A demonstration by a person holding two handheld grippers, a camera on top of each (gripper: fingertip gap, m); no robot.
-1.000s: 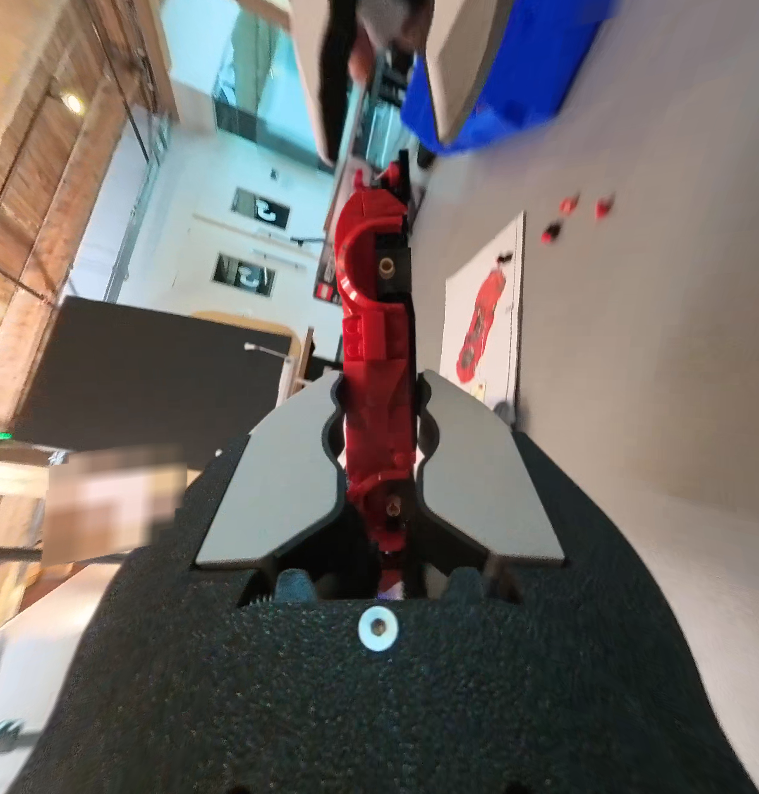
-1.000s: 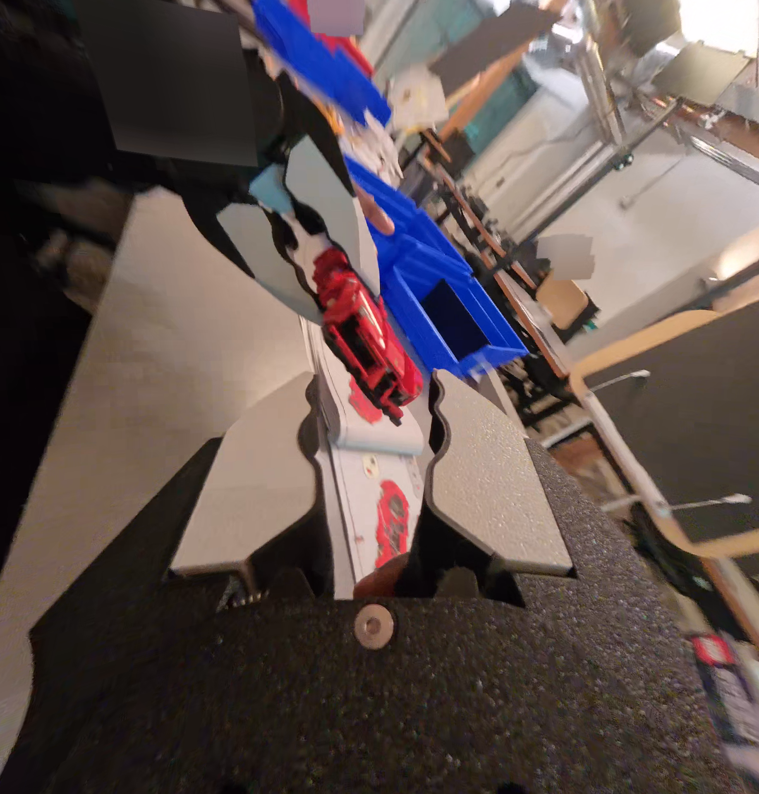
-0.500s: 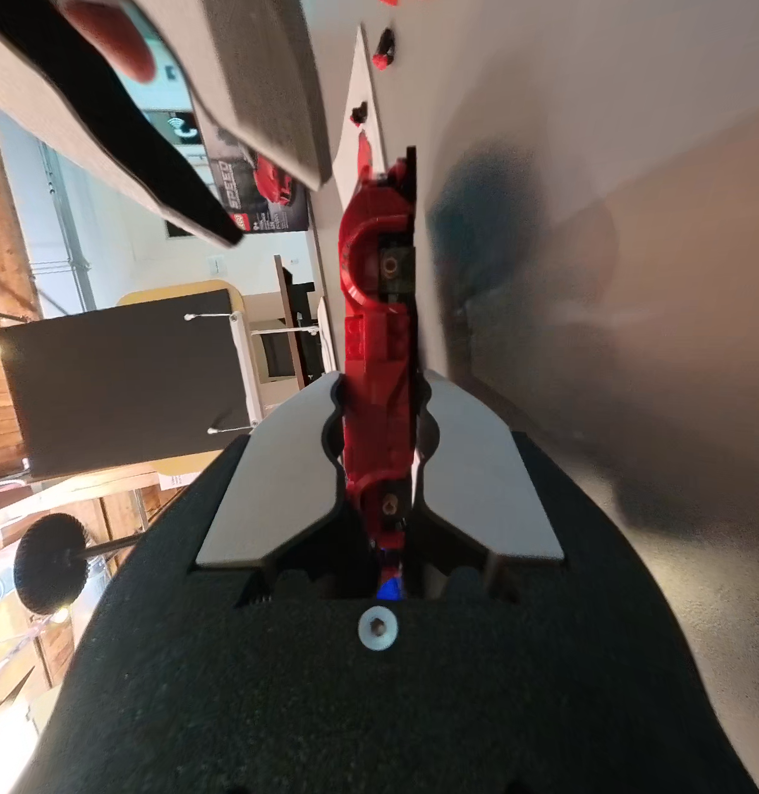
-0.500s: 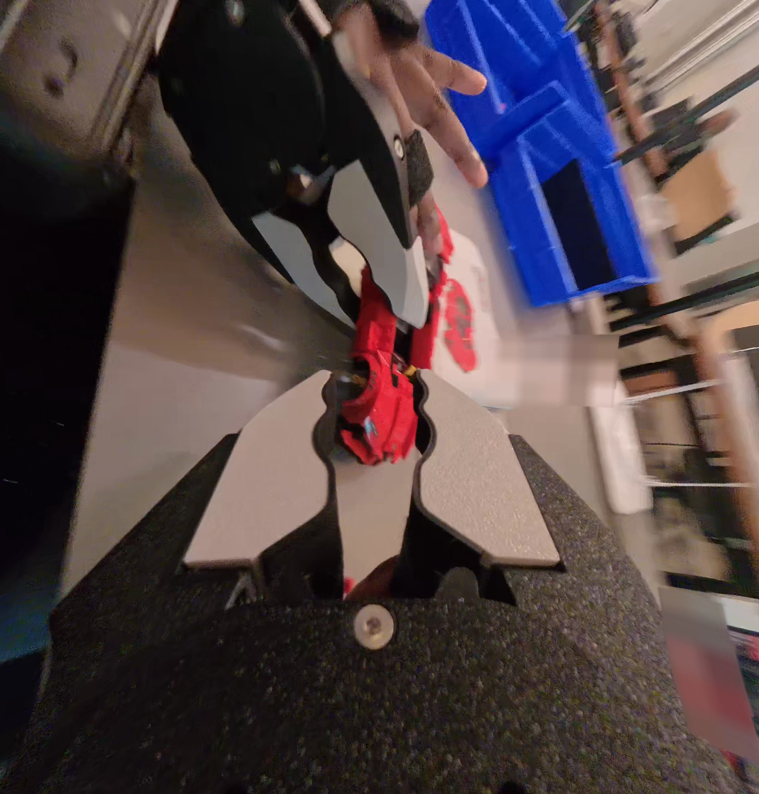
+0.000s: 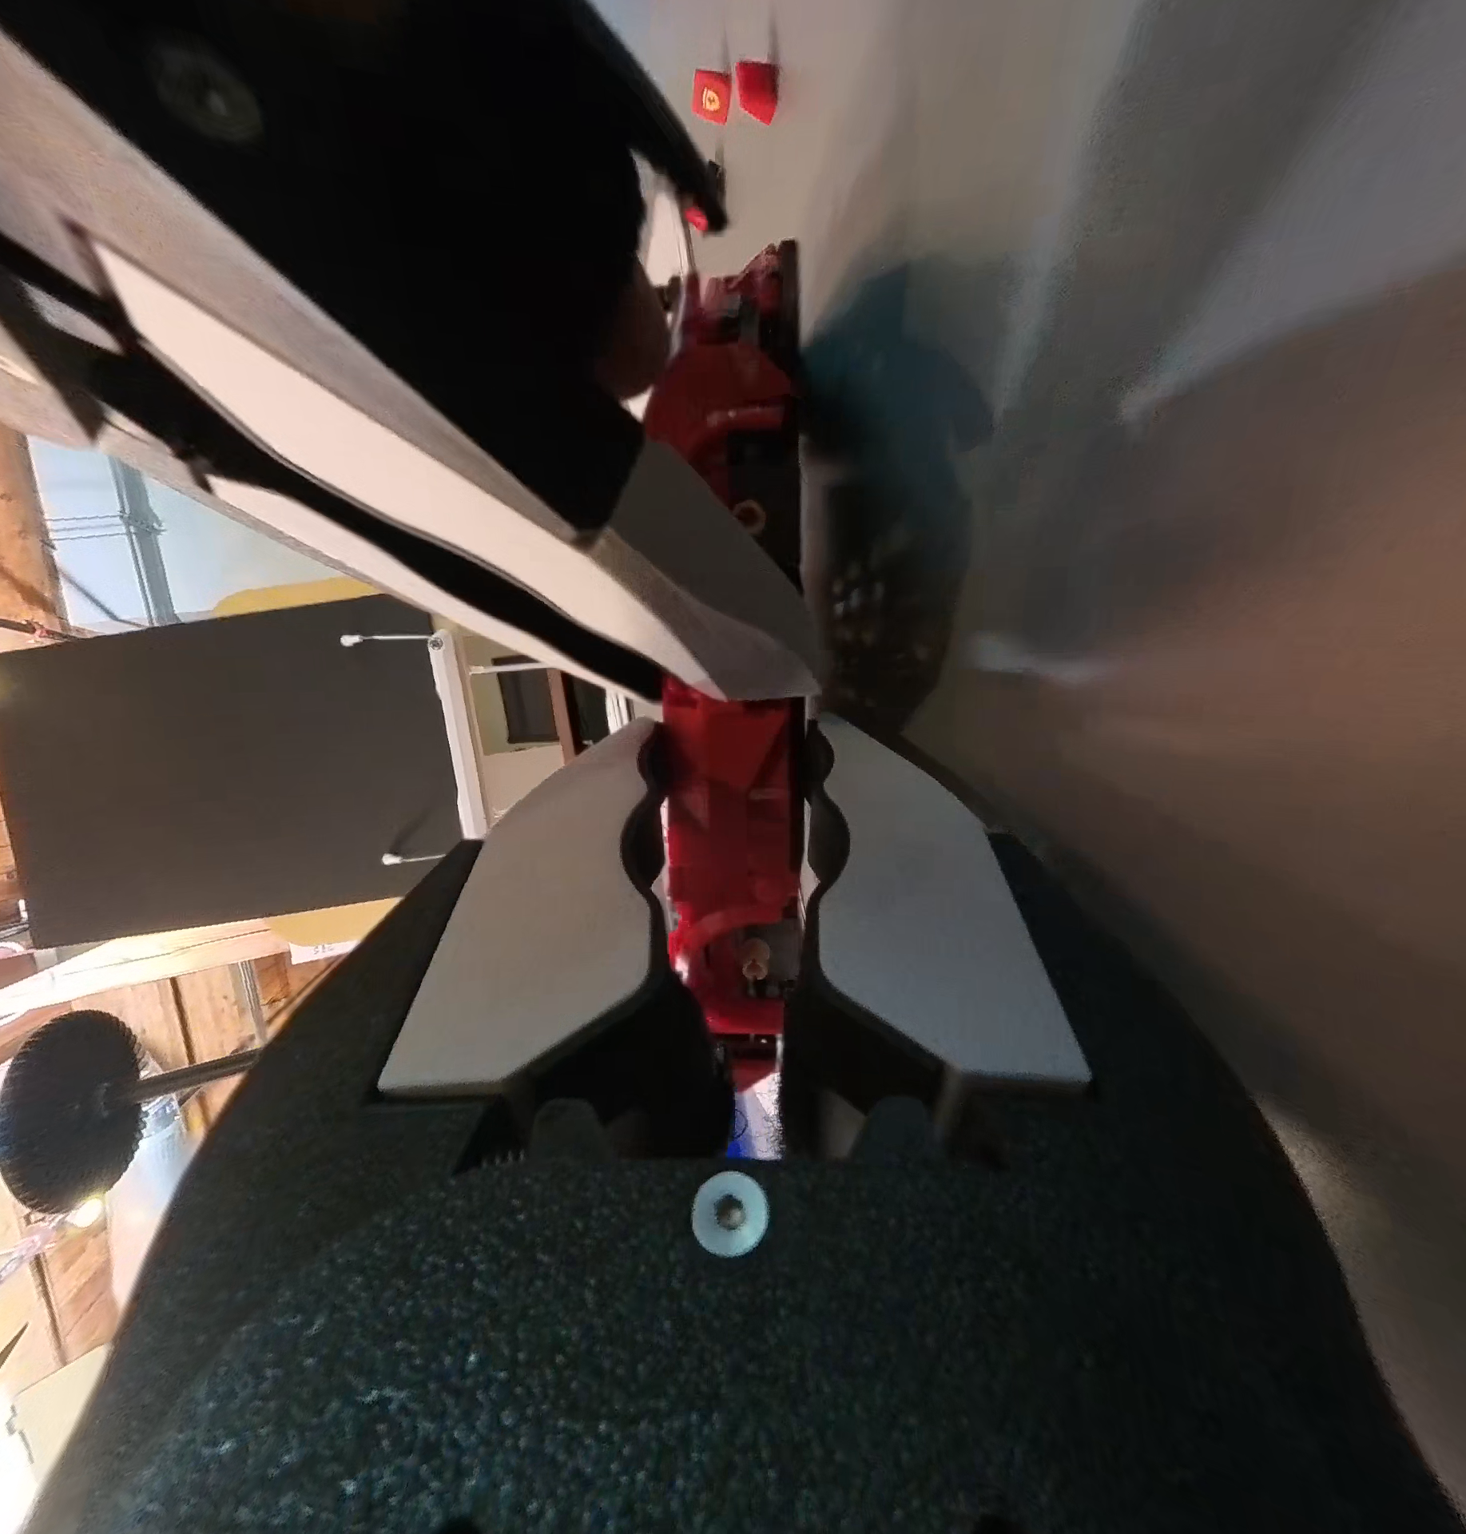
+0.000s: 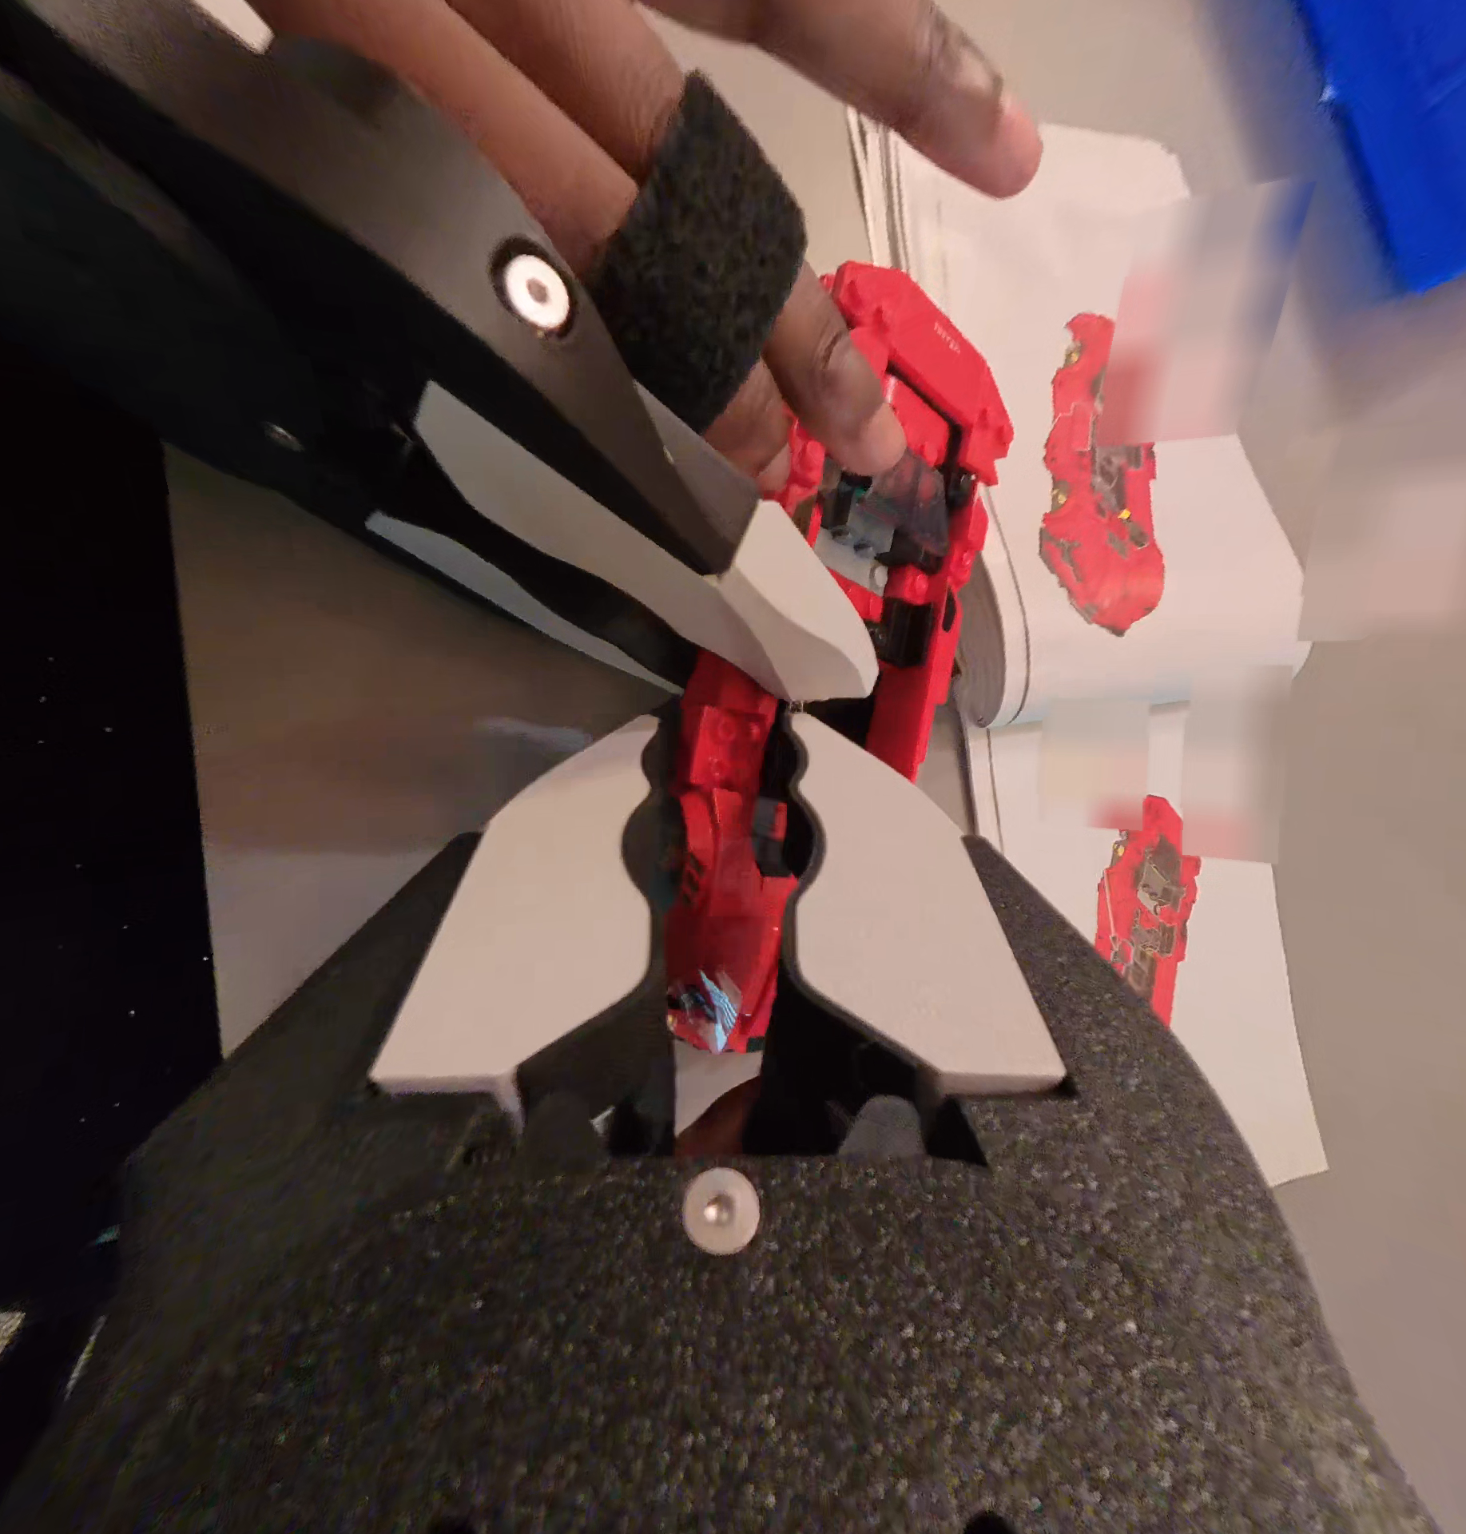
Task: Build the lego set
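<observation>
1. The left claw (image 5: 731, 838) was clenched on the red lego car (image 5: 733, 855), its two grey fingers (image 5: 538, 930) pressed against the car's sides, and the model ran lengthwise out between them, turned on edge.
2. In the left wrist view the right claw (image 5: 746, 656) reached in from the upper left, its grey tips meeting the car just ahead of the left claw's fingers.
3. To the right of the car in that view lay the pale desk (image 5: 1211, 747), blurred and shadowed, with two small red lego pieces (image 5: 733, 93) lying on it well apart from the car.
4. In the right wrist view the right claw (image 6: 729, 838) gripped one end of the same red lego car (image 6: 904, 531), the nose of the model sitting between its fingers (image 6: 895, 913).
5. Above it the left claw (image 6: 796, 647) came in from the upper left, with a person's hand (image 6: 713, 249) on it, a black strap (image 6: 696, 249) around one finger, and a fingertip resting on the car's top.
6. Farther right, an open instruction booklet (image 6: 1169, 747) with pictures of red cars lay on the desk (image 6: 339, 747), just beside the model.
7. At the top right corner a blue bin (image 6: 1418, 124) showed only as a blur.
</observation>
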